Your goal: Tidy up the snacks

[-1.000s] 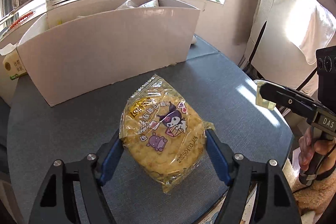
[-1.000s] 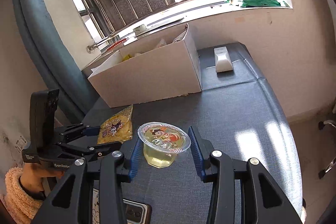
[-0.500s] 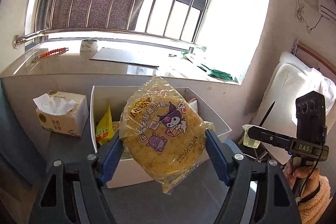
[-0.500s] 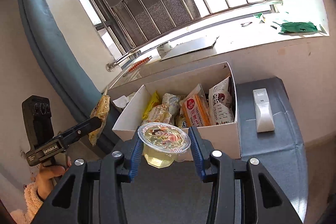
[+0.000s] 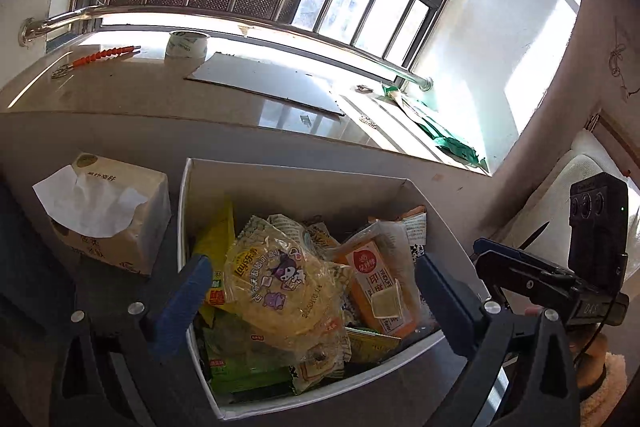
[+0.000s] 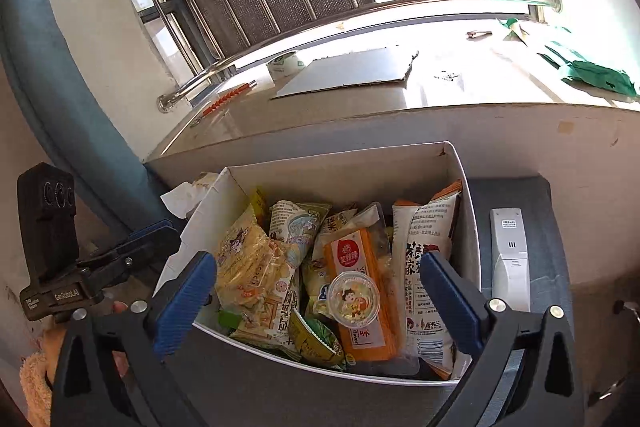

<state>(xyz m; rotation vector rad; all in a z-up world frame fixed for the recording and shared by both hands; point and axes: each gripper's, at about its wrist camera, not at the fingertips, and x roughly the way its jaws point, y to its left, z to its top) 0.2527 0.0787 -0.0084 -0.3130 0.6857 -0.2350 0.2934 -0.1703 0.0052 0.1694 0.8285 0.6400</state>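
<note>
White cardboard box (image 5: 404, 187) taken as landmark; packed w/ snack bags. Left gripper (image 5: 308, 281) is held over the box's near-left part, jaws opening, spread wide, pads clear of everything. Yellow cracker pack (image 5: 280, 287) w/ purple cartoon is seen lying on top of the pile inside the box, between the blue pads but not touched by them. Right gripper (image 6: 320, 279) is held over the box's near edge, jaws opening too, wide apart, nothing gripped. Jelly cup (image 6: 354, 297) is seen resting lid-up on an orange pack (image 6: 364, 267) inside the box, center-right, apart from both pads. Tissue pack (image 5: 108, 215) is placed just left of the box. White remote (image 6: 510, 259) is laid just right of the box. Tape roll (image 5: 186, 45) is seen on the sill beyond the box.
</note>
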